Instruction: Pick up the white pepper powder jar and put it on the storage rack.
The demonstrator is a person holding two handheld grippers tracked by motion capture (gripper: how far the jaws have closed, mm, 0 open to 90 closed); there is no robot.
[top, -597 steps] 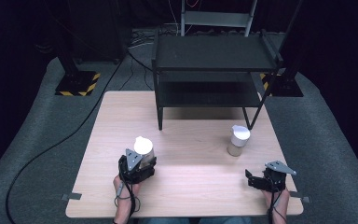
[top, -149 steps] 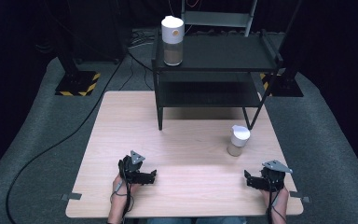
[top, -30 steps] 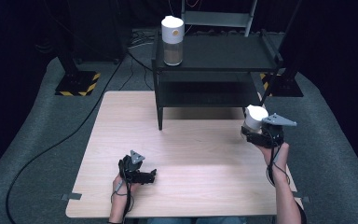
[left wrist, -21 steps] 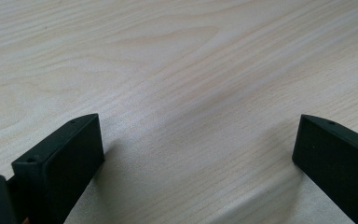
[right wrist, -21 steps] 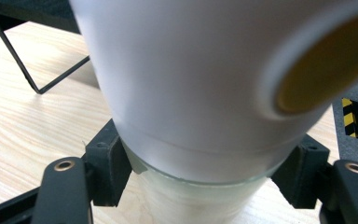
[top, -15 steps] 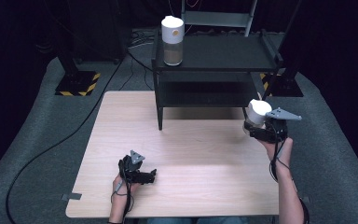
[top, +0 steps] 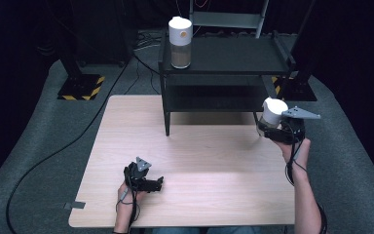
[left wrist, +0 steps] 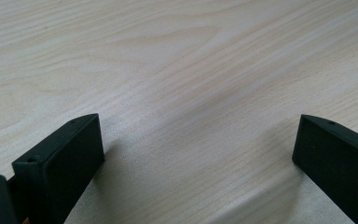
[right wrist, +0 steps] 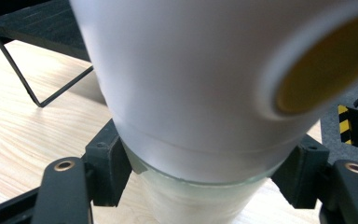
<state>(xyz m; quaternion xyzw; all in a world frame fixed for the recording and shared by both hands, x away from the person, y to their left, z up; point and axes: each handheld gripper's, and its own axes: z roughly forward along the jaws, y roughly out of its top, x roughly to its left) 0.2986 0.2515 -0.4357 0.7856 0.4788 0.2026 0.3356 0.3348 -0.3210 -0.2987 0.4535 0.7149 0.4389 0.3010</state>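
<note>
My right gripper [top: 278, 130] is shut on a white-lidded jar [top: 271, 115], held in the air over the table's right edge, next to the black shelf unit's [top: 224, 58] right leg. In the right gripper view the jar [right wrist: 200, 84] looms close, its clear lower body clamped between both jaws and an orange spot on its white lid. A second jar [top: 180, 43] with a white lid and brown contents stands upright on the shelf's top left corner. My left gripper [top: 152, 184] rests on the wooden table [top: 199, 156] near the front, open, with bare wood [left wrist: 191, 93] between its jaws.
The black shelf unit stands at the table's back edge with a lower shelf [top: 214, 95] under the top. A black cable [top: 53, 156] trails over the grey floor at left. Yellow-black striped bases [top: 80, 87] sit on the floor behind the table.
My right gripper has carried the jar up and rightward, from near the shelf's leg out to the table's right edge. The left gripper has stayed put.
</note>
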